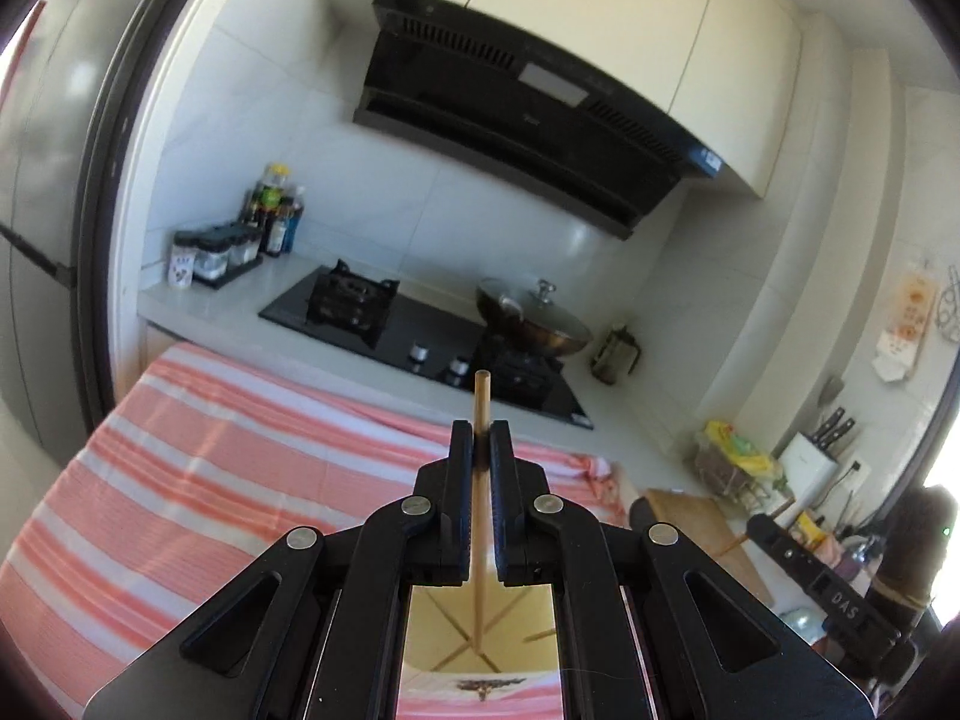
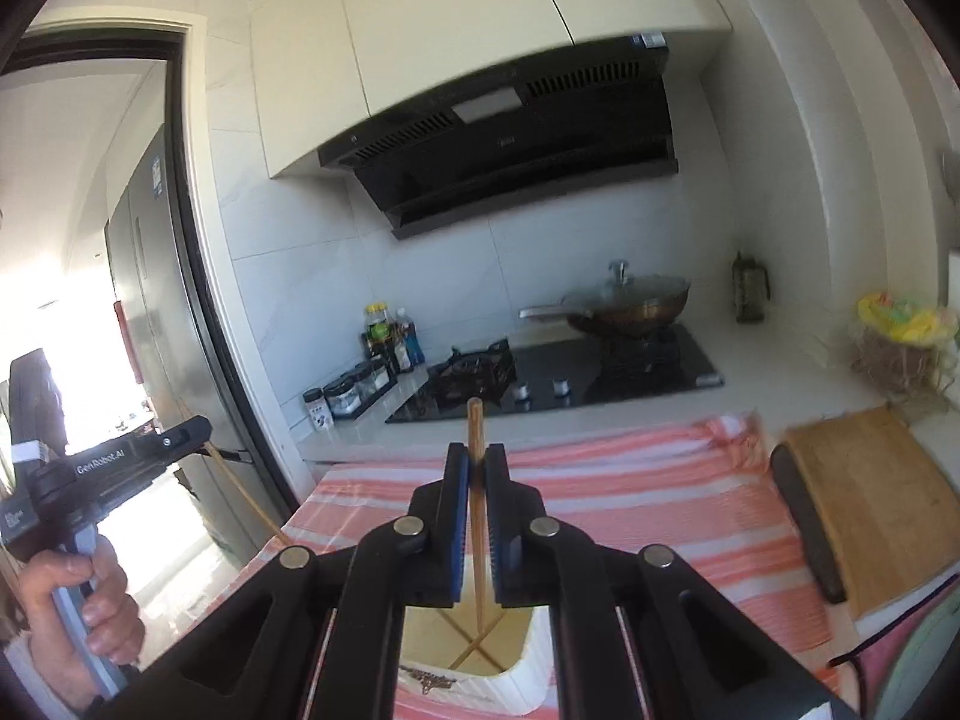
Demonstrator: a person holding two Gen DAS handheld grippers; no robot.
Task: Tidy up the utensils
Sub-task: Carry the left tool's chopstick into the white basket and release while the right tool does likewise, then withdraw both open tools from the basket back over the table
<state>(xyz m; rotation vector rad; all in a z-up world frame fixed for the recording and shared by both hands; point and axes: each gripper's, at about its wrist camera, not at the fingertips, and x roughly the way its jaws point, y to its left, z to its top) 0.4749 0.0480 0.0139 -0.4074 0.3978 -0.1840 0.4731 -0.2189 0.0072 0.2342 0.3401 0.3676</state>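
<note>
two claws each pinch one chopstick: left claw (image 1: 478, 441) chopstick (image 1: 481, 402), right claw (image 2: 477, 462); "genrobot.ai" marks left.

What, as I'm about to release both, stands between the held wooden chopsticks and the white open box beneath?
Nothing visible. The left gripper and right gripper each pinch a light wooden chopstick pointing down into the white box, open on top, where crossed chopsticks lie.

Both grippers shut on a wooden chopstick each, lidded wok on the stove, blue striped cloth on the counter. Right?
Not the cloth: it is pink-and-white striped, as the right wrist view shows. The rest stands: left gripper and right gripper each clamp a chopstick, and the lidded wok is on the stove.
</note>
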